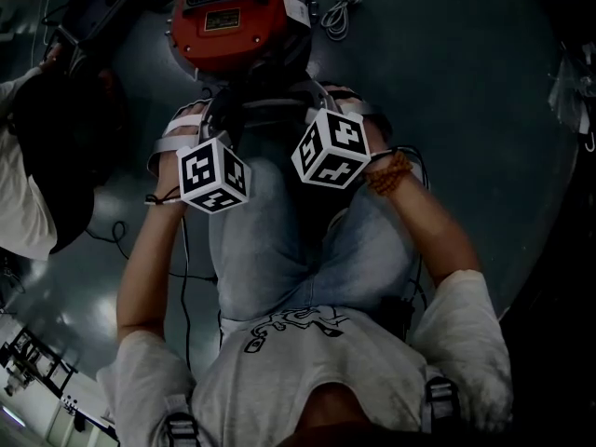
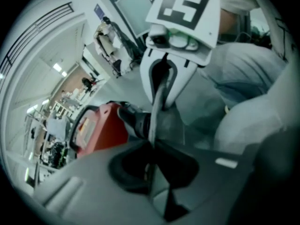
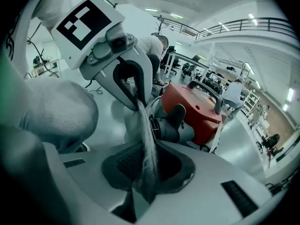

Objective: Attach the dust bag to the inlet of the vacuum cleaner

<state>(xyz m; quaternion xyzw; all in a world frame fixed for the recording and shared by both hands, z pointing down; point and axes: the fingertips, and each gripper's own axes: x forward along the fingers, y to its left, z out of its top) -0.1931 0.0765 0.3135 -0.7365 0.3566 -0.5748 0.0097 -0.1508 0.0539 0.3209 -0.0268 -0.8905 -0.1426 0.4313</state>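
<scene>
Left tool (image 2: 152, 149) and right tool (image 3: 146, 149) are both clamping dust bag (image 3: 139, 125) cloth | risk — thin cloth slipping, mouth missing inlet (image 3: 171, 125)

Grey dust bag (image 3: 146, 142) pinched in right gripper (image 3: 143, 172), red vacuum cleaner (image 3: 199, 109) just beyond

Two grippers, the left gripper (image 2: 153, 142) and the right gripper (image 3: 145, 144); two marker cubes, one marker cube (image 1: 212, 175) behind the left fingers and a second (image 1: 332, 149) behind the right fingers; one dust bag (image 3: 146, 161), a single grey fold caught between both pairs of fingers; one red vacuum cleaner (image 1: 233, 17) just beyond the fingertips; one black inlet (image 3: 171, 125) on it, close by the fingertips; one coiled white cable (image 1: 340, 7) on the floor, farther from the fingers than the vacuum cleaner; one bead bracelet (image 1: 389, 173) behind the right fingers; one bystander (image 1: 23, 203) well off to the left fingers' side.
</scene>
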